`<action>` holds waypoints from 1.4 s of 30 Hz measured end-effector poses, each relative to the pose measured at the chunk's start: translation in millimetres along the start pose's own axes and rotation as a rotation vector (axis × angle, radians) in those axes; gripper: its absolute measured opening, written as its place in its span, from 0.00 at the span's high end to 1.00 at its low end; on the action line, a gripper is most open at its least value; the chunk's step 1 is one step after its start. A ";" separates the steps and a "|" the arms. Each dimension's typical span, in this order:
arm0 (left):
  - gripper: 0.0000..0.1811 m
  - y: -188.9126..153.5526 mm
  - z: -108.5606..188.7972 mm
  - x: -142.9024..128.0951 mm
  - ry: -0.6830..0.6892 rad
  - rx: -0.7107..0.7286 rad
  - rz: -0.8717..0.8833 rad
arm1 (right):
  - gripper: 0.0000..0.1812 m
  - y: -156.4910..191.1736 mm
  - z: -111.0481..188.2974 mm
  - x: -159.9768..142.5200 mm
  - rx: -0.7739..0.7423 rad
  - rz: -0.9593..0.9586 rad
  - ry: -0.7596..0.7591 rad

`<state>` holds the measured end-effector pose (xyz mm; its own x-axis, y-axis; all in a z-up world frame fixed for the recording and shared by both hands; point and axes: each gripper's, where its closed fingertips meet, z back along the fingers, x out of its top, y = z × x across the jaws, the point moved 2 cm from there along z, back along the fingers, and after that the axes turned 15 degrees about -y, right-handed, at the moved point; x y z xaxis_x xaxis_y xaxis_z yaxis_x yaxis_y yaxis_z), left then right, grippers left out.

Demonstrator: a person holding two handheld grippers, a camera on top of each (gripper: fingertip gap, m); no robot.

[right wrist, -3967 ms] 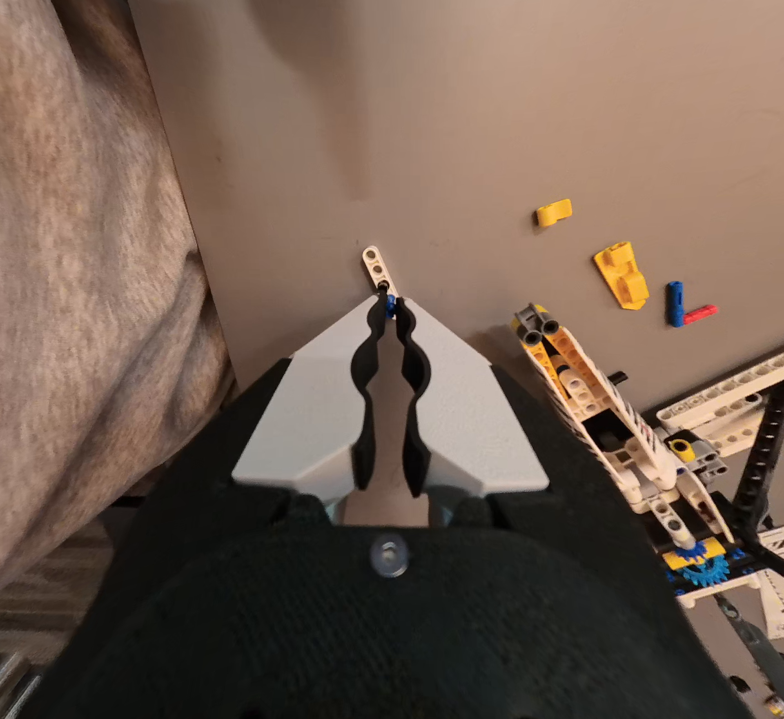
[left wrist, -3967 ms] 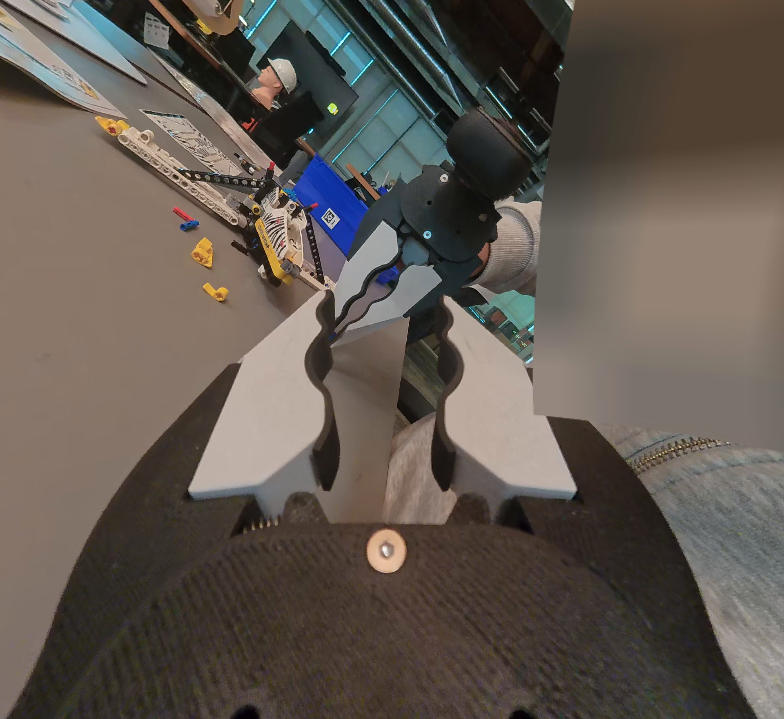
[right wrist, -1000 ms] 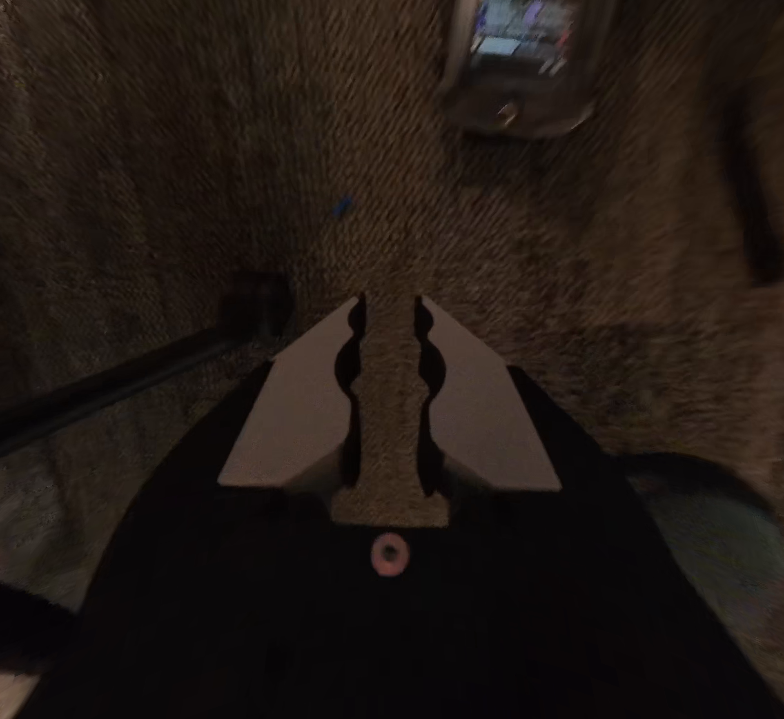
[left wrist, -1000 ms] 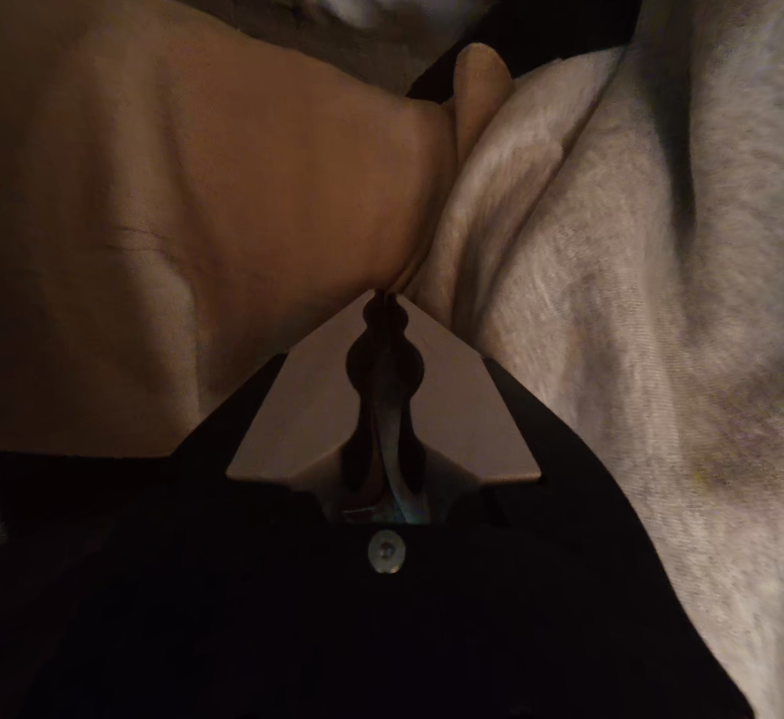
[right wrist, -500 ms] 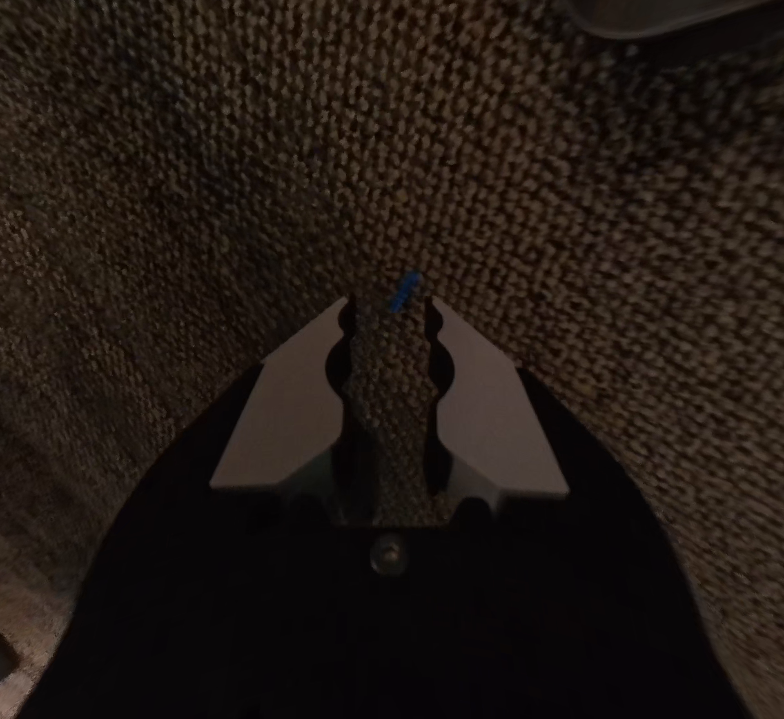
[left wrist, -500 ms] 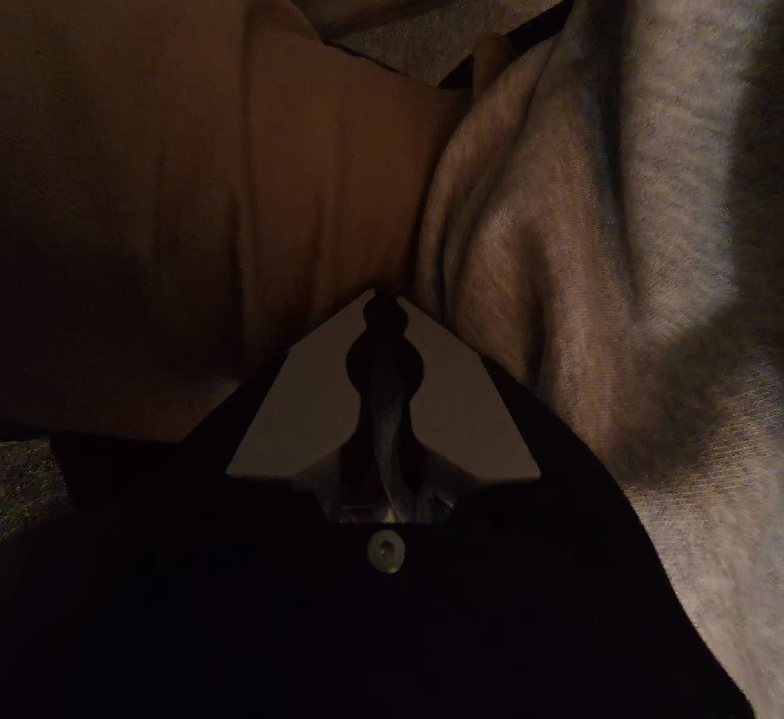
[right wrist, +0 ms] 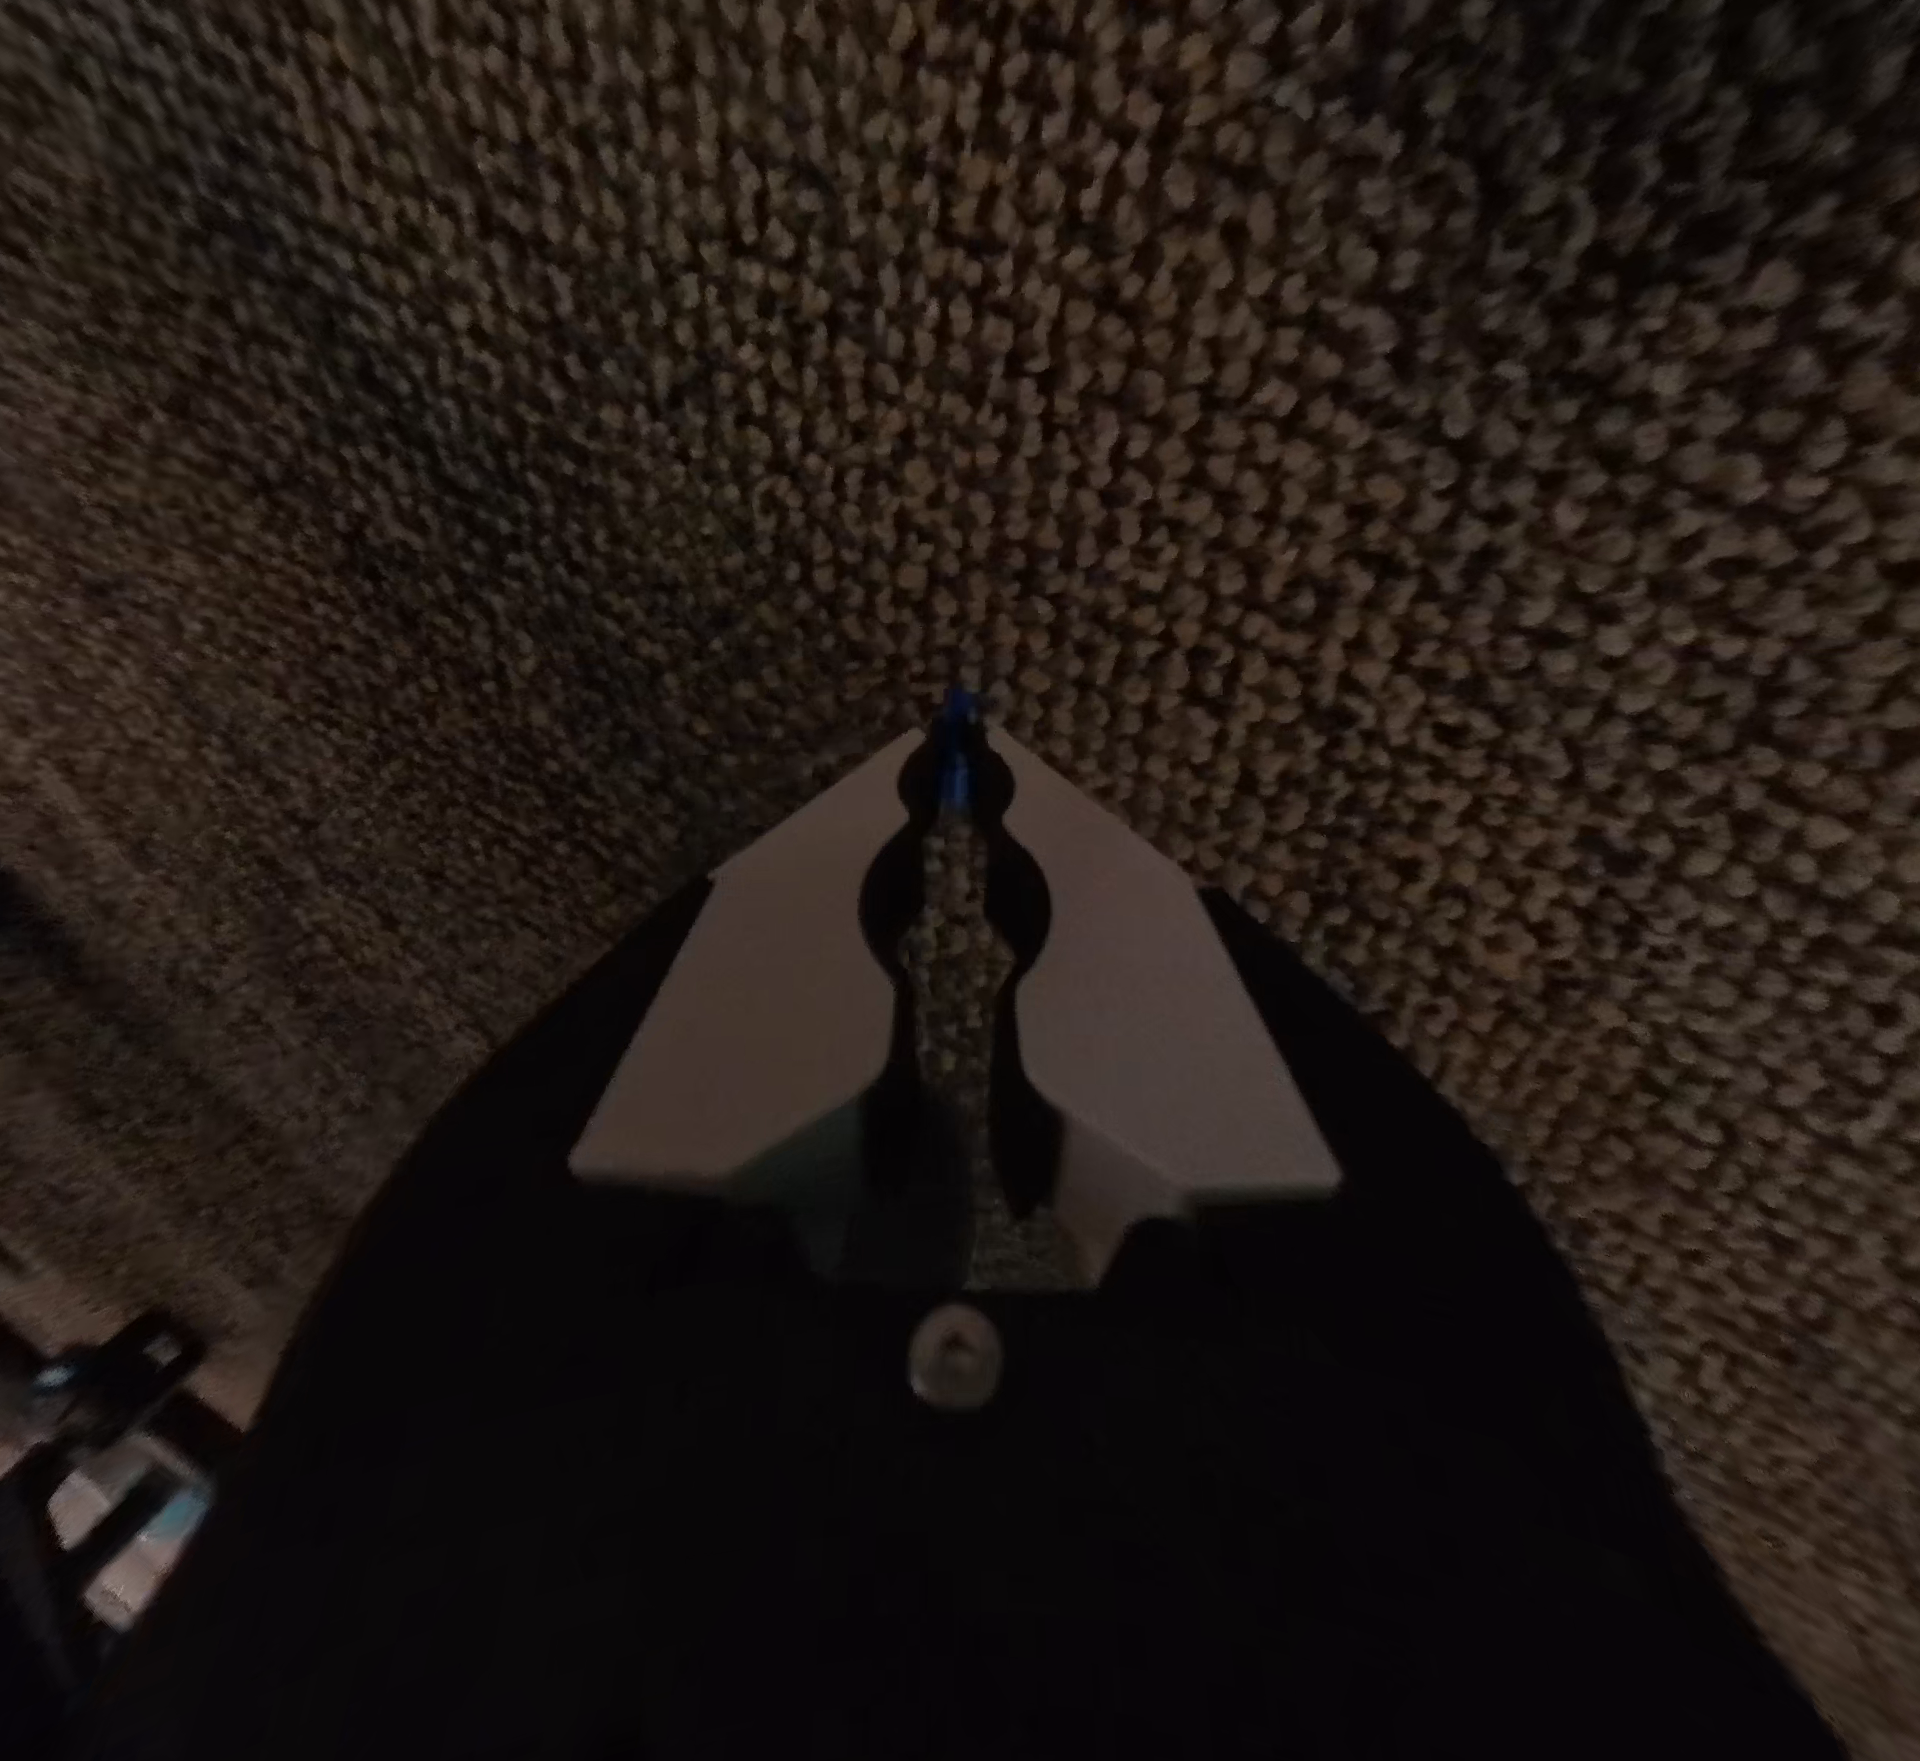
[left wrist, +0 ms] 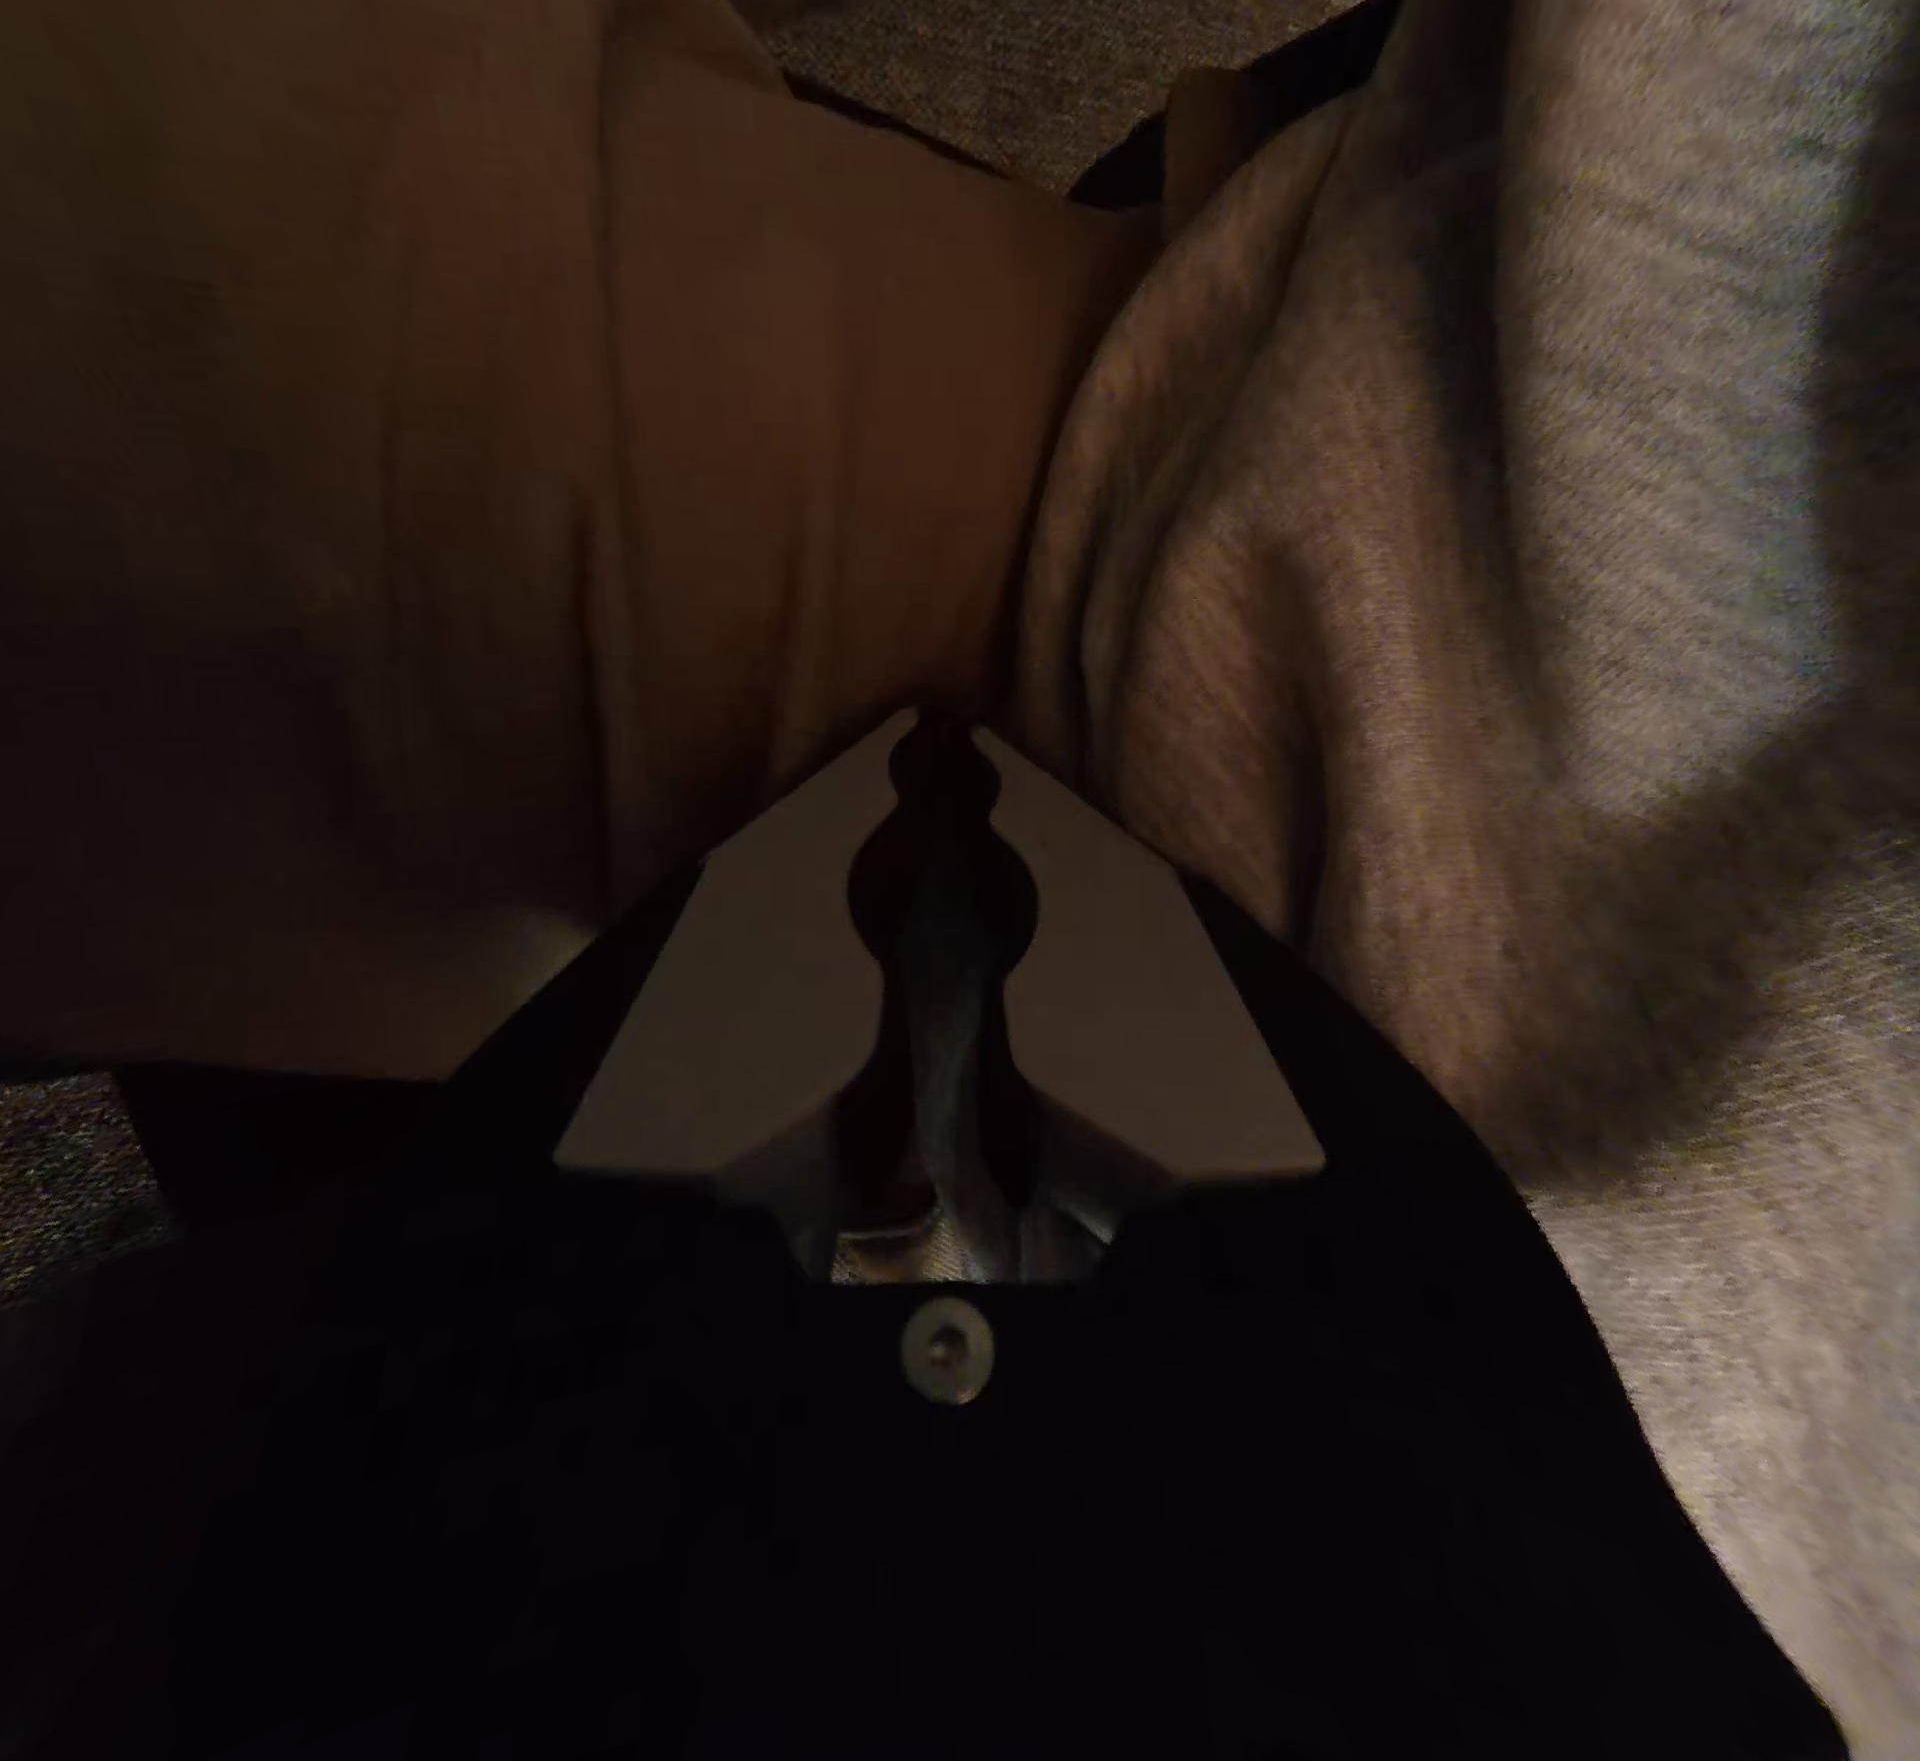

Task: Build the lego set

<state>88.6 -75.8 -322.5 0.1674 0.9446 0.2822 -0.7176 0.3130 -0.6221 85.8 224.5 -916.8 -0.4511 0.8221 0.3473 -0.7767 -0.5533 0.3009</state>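
Dim, speckled brown looped-pile carpet floor (right wrist: 1143,361) under the right wrist view.

A small blue plastic lego pin (right wrist: 957,737) lies at the carpet, pinched at the fingers' (right wrist: 831,932) tips; whether it touches the pile cannot be told. At the lower left edge sits a blurred dark metal object (right wrist: 114,1524). In the left wrist view, a patch of grey carpet (left wrist: 1039,59) shows between cloth folds.

Left wrist view: very close, dark, looking along the left gripper (left wrist: 943,722) into folds of tan and grey cloth (left wrist: 1455,568). Right wrist view: looking straight down, near the carpet (right wrist: 935,309), which fills most of the frame, a little blurry. Probably no shared part.
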 end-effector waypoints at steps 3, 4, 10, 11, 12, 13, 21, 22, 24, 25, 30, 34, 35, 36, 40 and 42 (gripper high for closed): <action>1.00 -1.1 2.1 1.6 -0.019 -0.004 -0.002 | 0.99 2.6 21.3 12.0 0.092 -0.083 -0.116; 1.00 -1.6 2.7 2.2 -0.028 -0.007 -0.001 | 0.98 3.1 31.9 14.7 0.130 -0.104 -0.152; 1.00 -7.6 5.1 2.7 -0.092 -0.041 -0.035 | 0.98 20.7 150.4 28.6 0.450 -0.095 -0.375; 0.99 -9.3 5.4 2.3 -0.106 -0.045 -0.045 | 0.98 25.5 178.3 32.1 0.494 -0.077 -0.401; 0.99 -11.1 5.6 2.2 -0.122 -0.049 -0.055 | 0.98 32.1 208.4 36.7 0.536 -0.049 -0.426; 0.98 -12.5 6.0 2.2 -0.140 -0.048 -0.064 | 0.99 39.2 240.4 42.0 0.575 -0.015 -0.449; 0.93 -35.7 31.3 20.1 -0.446 -0.097 -0.093 | 0.99 133.2 544.9 116.3 0.727 0.396 -0.787; 0.92 -37.6 36.4 17.5 -0.460 -0.091 -0.121 | 0.99 147.8 578.1 123.8 0.727 0.437 -0.834; 0.92 -37.7 44.2 7.6 -0.469 -0.054 -0.173 | 0.99 179.8 633.0 133.1 0.733 0.498 -0.919; 0.92 -34.9 46.3 1.0 -0.470 -0.021 -0.191 | 0.99 197.0 654.8 135.3 0.739 0.517 -0.959; 0.89 -30.7 41.7 -44.4 -0.452 0.045 -0.232 | 0.99 290.1 721.8 124.2 0.878 0.597 -1.118; 0.87 -25.6 39.5 -60.5 -0.554 0.015 -0.144 | 0.99 357.7 738.4 101.3 0.991 0.778 -1.102; 0.87 -23.5 37.9 -62.1 -0.580 0.008 -0.124 | 0.99 370.6 741.9 99.2 0.997 0.826 -1.108; 0.87 -22.5 35.2 -63.4 -0.602 -0.001 -0.111 | 0.99 383.0 747.5 97.6 1.019 0.856 -1.122; 0.96 -32.9 39.0 -65.4 -0.666 0.013 -0.159 | 0.99 428.3 768.0 94.9 1.181 0.866 -1.148; 0.96 -40.6 56.0 -62.9 -0.736 0.084 -0.218 | 0.99 446.6 768.5 94.7 1.241 0.872 -1.143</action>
<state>69.4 -153.5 -274.1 -0.1608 0.5444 0.8233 -0.7738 0.4482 -0.4475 33.9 -47.7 -66.9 0.3819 0.1173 0.9167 0.4205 -0.9054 -0.0593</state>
